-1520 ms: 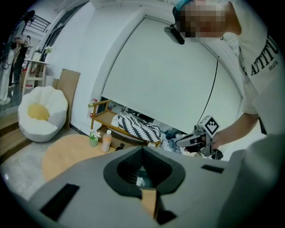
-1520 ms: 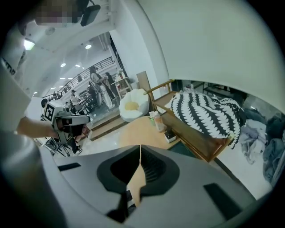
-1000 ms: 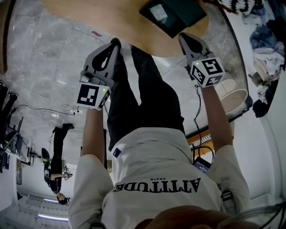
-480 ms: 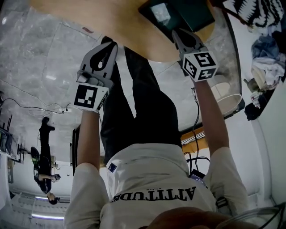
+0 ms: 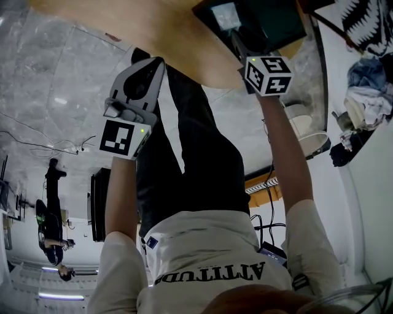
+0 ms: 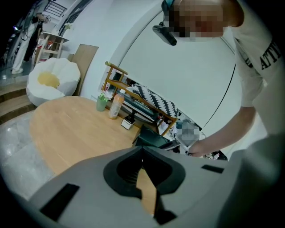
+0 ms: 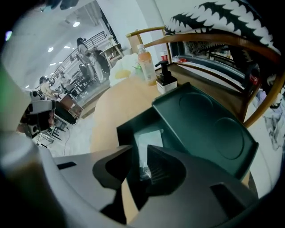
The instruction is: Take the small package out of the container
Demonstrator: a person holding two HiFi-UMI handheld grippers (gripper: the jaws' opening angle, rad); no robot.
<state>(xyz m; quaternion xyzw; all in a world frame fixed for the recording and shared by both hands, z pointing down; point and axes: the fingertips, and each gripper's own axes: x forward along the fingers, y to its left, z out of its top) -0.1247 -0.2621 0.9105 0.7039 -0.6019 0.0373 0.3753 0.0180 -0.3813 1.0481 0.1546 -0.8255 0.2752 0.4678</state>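
A dark green container (image 7: 209, 120) with its lid folded back sits on the round wooden table (image 7: 116, 111). A small pale package (image 7: 149, 140) lies in its open compartment, and is also seen from above as the package (image 5: 224, 15) in the container (image 5: 270, 24). My right gripper (image 7: 139, 153) hovers at the compartment's near edge. Its jaws are opening, the package's near end shows in the gap between them, and the pads do not press on it. My left gripper (image 6: 142, 151) hangs over the table's near edge, shut and empty, left of the container (image 6: 153, 140).
At the table's far side stand an orange-capped bottle (image 7: 146, 64), a black pump dispenser (image 7: 165, 78) and a green cup (image 6: 102, 102). A wooden chair with a black-and-white cushion (image 7: 222, 18) is right behind the container. A white beanbag (image 6: 46, 80) lies on the floor beyond.
The right gripper has moved forward from the table's edge to the container's open compartment. The left gripper has stayed near the table's edge.
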